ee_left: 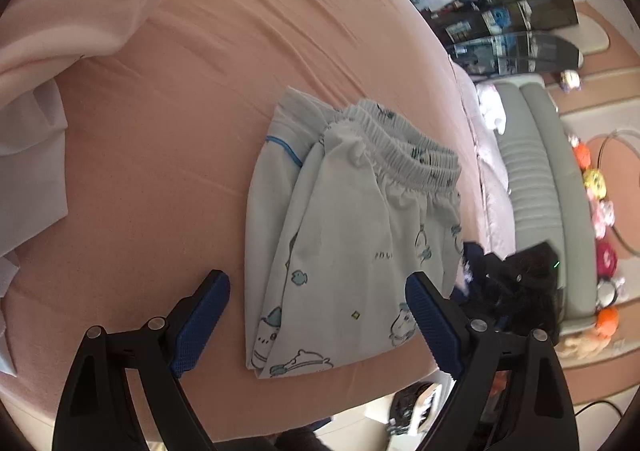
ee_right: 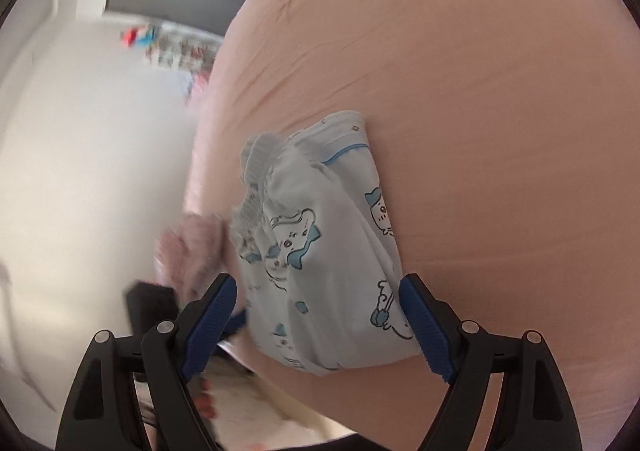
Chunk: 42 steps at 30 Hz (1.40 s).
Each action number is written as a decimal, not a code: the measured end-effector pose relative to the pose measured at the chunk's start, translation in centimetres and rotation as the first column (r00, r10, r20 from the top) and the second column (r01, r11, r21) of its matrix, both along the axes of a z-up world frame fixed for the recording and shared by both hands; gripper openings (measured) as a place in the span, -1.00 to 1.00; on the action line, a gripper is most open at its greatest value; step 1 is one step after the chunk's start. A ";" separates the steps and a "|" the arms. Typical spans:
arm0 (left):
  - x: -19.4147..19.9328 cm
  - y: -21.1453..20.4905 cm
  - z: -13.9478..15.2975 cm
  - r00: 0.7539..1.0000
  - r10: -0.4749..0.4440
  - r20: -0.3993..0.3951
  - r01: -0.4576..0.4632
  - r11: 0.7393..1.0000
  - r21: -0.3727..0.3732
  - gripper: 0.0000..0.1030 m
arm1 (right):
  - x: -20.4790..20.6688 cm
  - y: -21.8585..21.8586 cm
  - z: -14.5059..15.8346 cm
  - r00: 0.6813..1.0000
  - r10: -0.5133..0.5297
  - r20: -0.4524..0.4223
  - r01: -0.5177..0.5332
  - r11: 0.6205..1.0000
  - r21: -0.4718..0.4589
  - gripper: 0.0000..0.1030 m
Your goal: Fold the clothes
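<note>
A pair of pale blue printed shorts point(ee_left: 352, 235) with an elastic waistband lies folded on the peach bed sheet point(ee_left: 160, 155), near the bed's edge. It also shows in the right wrist view point(ee_right: 324, 251). My left gripper point(ee_left: 318, 315) is open, its blue-padded fingers either side of the shorts' lower part and above them. My right gripper point(ee_right: 318, 321) is open too, its fingers straddling the shorts' near end. Neither holds anything.
A heap of white and pale pink clothes point(ee_left: 60, 31) lies at the left of the bed. Beyond the bed's right edge are a grey bench point(ee_left: 536, 191), dark items point(ee_left: 520, 283) and toys point(ee_left: 600, 211). The floor point(ee_right: 80, 171) is left of the bed in the right wrist view.
</note>
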<state>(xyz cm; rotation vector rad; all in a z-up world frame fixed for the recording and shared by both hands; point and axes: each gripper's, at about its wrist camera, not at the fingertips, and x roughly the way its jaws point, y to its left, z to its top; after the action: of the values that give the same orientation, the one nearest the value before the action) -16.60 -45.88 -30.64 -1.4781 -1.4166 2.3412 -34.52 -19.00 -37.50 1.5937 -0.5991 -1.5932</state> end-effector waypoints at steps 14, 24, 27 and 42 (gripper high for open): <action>5.6 1.1 -1.8 0.959 0.276 0.061 -0.280 0.902 0.328 0.75 | 5.8 7.8 -2.9 0.920 -0.256 0.298 0.308 0.941 -0.142 0.62; 6.0 3.1 -3.5 0.941 0.336 0.050 -0.315 0.808 0.499 0.75 | 6.8 5.2 -4.8 0.896 -0.292 0.336 0.363 0.916 -0.172 0.62; 4.7 3.1 -4.1 0.950 0.306 0.063 -0.294 0.808 0.510 0.75 | 6.1 4.4 -5.3 0.883 -0.299 0.361 0.382 0.905 -0.186 0.62; 1.2 3.0 -4.0 0.936 0.350 0.021 -0.311 0.802 0.509 1.00 | 3.5 1.1 -5.7 0.856 -0.361 0.369 0.462 0.855 -0.236 0.63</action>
<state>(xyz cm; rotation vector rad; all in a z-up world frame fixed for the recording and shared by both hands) -15.42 -42.85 -34.66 -1.0490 -2.1994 1.9029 -31.04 -17.89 -43.21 1.5430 -1.3879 -1.4456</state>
